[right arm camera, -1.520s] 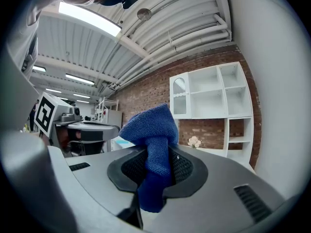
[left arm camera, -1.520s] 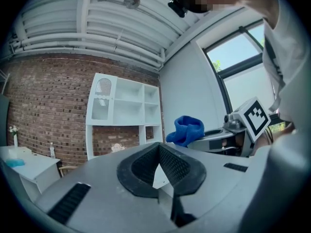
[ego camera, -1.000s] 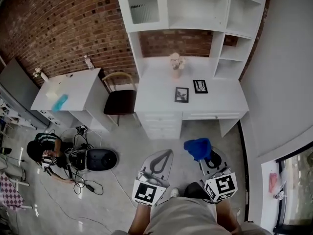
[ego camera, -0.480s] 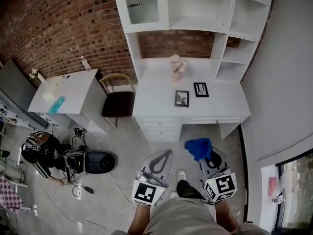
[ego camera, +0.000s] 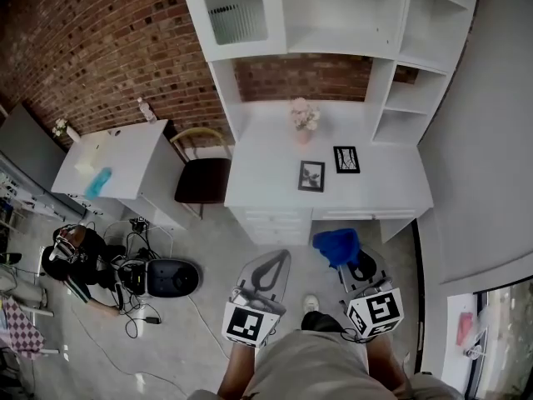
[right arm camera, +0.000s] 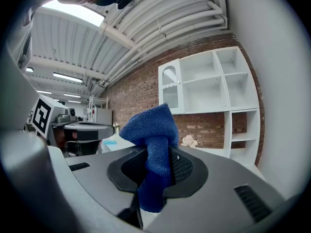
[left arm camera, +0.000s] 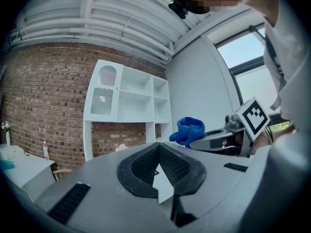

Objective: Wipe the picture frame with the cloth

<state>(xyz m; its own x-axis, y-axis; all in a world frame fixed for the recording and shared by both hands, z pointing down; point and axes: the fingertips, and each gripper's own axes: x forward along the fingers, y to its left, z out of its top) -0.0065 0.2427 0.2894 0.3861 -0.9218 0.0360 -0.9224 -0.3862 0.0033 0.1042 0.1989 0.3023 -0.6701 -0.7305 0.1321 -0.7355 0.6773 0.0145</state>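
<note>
Two black picture frames stand on the white desk (ego camera: 391, 182): one (ego camera: 311, 176) near the middle, one (ego camera: 346, 159) to its right. The desk is still a stride ahead of me. My right gripper (ego camera: 349, 264) is shut on a bunched blue cloth (ego camera: 336, 247), which sticks up out of the jaws in the right gripper view (right arm camera: 151, 130). My left gripper (ego camera: 281, 259) is held level beside it, shut with nothing in it; its tips meet in the left gripper view (left arm camera: 158, 146). The cloth (left arm camera: 189, 130) also shows there at the right.
A vase of pale flowers (ego camera: 303, 119) stands behind the frames, under the white shelf unit (ego camera: 333, 15). A chair (ego camera: 202, 176) sits left of the desk, then a second white table (ego camera: 117, 161). A person (ego camera: 79, 252) crouches on the floor by a black device (ego camera: 173, 277) and cables.
The view has moved a little closer to the desk, which now sits lower in the picture. The person on the floor has shifted. Both grippers keep their pose and hold.
</note>
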